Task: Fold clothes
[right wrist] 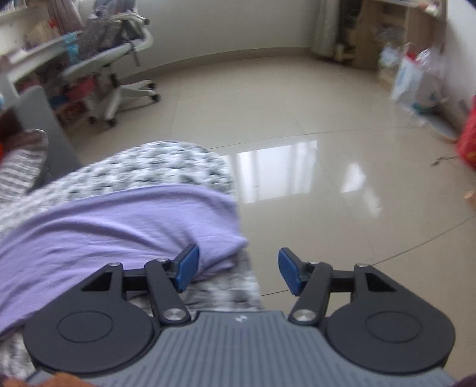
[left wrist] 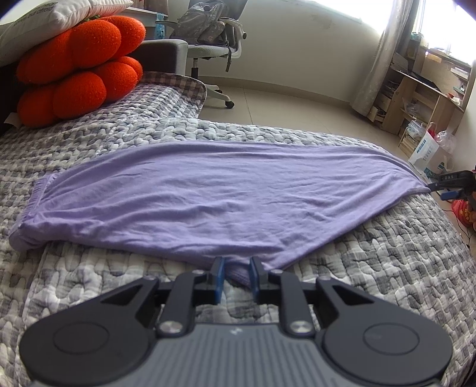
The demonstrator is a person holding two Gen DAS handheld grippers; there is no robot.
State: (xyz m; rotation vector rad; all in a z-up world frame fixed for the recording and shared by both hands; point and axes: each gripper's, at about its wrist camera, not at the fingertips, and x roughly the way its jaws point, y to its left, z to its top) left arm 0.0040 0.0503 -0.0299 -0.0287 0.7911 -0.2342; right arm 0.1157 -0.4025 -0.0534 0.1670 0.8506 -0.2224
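Currently the purple garment (left wrist: 193, 193) is lying spread lengthwise across the grey quilted bed (left wrist: 386, 268), mostly flat with light wrinkles. One end is bunching near the orange cushion (left wrist: 77, 74) and the other is tapering to a corner at the bed's edge.

The left gripper (left wrist: 238, 274) is sitting at the near edge, its blue fingers drawn close and seemingly pinching a small ridge of purple cloth. The right gripper (right wrist: 238, 271) is hovering at the tapered corner with its fingers spread wide and holding nothing; the corner is lying just beside its left finger. That fits either a corner about to be taken or one just let go, and these blurred pictures are not settling which.

Either way, a clean fold is depending on keeping the fabric flat and evenly tensioned, gripping only the intended layers and not the quilt, and lining up edges before pressing.

Farther out, a backpack (left wrist: 202, 23) is resting on the office chair (left wrist: 208, 47). A white paper bag (left wrist: 428, 151) is standing on the floor by the cluttered wooden shelf (left wrist: 416, 89); what it is holding is too small to tell.
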